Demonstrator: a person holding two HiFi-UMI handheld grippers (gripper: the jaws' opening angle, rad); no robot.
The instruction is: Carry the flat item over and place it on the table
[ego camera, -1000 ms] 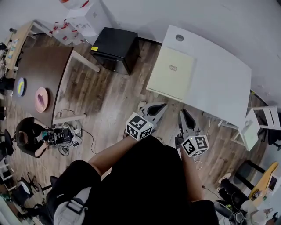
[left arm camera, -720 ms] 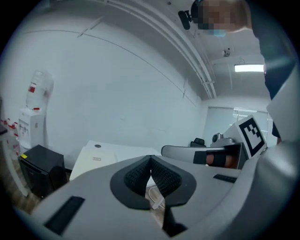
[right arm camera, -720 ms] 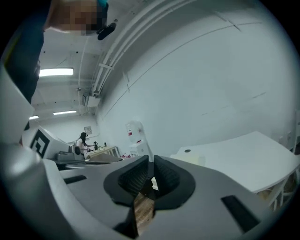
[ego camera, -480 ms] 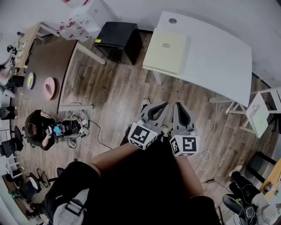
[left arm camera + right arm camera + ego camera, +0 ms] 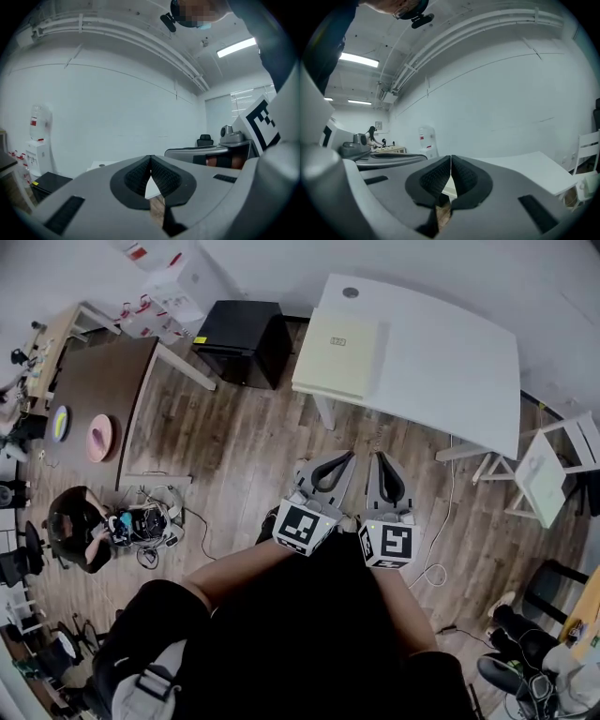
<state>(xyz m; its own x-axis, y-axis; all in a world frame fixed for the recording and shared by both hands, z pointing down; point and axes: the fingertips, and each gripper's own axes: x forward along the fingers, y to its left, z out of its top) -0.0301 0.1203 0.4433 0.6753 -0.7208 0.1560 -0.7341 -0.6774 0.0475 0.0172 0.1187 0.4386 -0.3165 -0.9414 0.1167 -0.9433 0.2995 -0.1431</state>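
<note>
At 12 o'clock from both grippers, the panel (image 5: 337, 352) is seen lying flat on the white table (image 5: 450, 362), at its left end. Its near-left edge seems to overhang the tabletop slightly. Left gripper (image 5: 348, 457): jaws fully together, nothing held. Right gripper (image 5: 379, 457): same, pads meeting, empty. Both are held side by side over bare floor, well apart from the panel.

The panel is judged thin, stiff and fairly light, but wide and smooth. Sag is not expected; slipping and swinging from a one-sided pinch are. A two-gripper hold is advised, one on the overhanging near edge and one on the 9 o'clock edge, kept level. The brown table (image 5: 98, 381) lies at 10 o'clock; the target table cannot be told.
</note>
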